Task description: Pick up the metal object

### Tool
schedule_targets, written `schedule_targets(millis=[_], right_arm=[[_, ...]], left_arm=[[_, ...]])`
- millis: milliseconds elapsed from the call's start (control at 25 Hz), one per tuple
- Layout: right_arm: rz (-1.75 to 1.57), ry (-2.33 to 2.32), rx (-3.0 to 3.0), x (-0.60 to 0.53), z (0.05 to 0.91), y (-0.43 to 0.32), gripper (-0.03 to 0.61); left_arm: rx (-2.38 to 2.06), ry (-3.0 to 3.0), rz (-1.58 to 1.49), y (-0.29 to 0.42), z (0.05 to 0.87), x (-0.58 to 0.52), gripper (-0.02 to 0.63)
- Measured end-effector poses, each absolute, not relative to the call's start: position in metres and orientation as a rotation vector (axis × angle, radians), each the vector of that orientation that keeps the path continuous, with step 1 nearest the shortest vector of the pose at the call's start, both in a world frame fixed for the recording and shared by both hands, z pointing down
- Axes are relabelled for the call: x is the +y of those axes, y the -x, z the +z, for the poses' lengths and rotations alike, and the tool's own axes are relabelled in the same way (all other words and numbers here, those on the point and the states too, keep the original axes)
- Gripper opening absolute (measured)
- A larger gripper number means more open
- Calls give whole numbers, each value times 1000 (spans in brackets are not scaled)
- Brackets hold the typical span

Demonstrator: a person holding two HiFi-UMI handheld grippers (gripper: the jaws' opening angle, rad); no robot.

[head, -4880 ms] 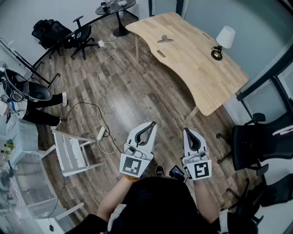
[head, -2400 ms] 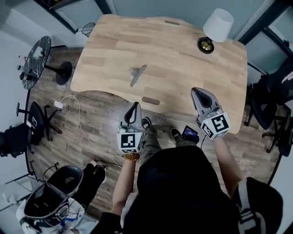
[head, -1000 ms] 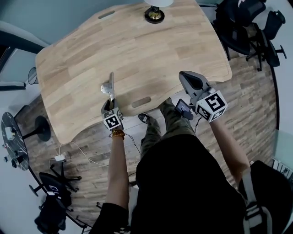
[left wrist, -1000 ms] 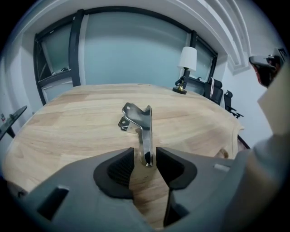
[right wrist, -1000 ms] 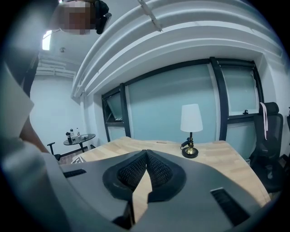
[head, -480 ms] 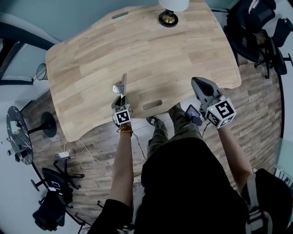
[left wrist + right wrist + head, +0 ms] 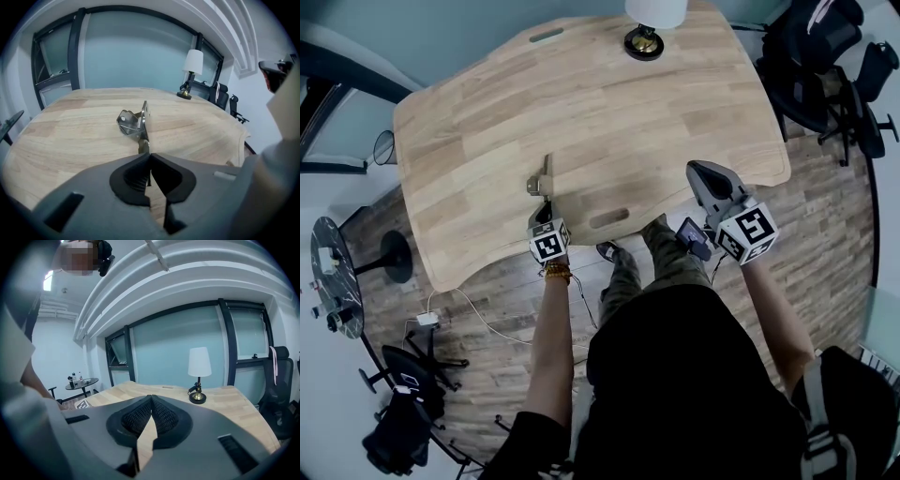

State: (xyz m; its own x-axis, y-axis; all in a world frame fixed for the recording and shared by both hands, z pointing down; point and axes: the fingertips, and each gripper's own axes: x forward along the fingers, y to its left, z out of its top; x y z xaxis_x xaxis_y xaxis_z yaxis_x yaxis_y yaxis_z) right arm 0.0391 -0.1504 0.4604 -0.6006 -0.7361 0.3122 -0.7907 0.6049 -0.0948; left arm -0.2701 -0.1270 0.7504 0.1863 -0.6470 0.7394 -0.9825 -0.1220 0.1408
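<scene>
Near the front edge of the surface [image 7: 675, 103], the left tool [image 7: 546, 206] has just been closed. The thin handle of the metal clip [image 7: 542, 178] is pinched between its tips. The clip's far end looks to be resting on the wood, so the grab seems done and the lift is not yet done. Off to the right, the right tool [image 7: 696, 171] is pressed together on nothing. At the far edge, a lamp [image 7: 645, 36] is left alone.
</scene>
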Motion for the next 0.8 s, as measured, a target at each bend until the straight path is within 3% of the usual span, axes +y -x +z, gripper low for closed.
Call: schedule_targets(millis=[800], right_arm=[[316, -1303, -2596, -158, 455, -56, -9]], left_arm=[[-1541, -1938, 678, 250, 717, -127, 19]])
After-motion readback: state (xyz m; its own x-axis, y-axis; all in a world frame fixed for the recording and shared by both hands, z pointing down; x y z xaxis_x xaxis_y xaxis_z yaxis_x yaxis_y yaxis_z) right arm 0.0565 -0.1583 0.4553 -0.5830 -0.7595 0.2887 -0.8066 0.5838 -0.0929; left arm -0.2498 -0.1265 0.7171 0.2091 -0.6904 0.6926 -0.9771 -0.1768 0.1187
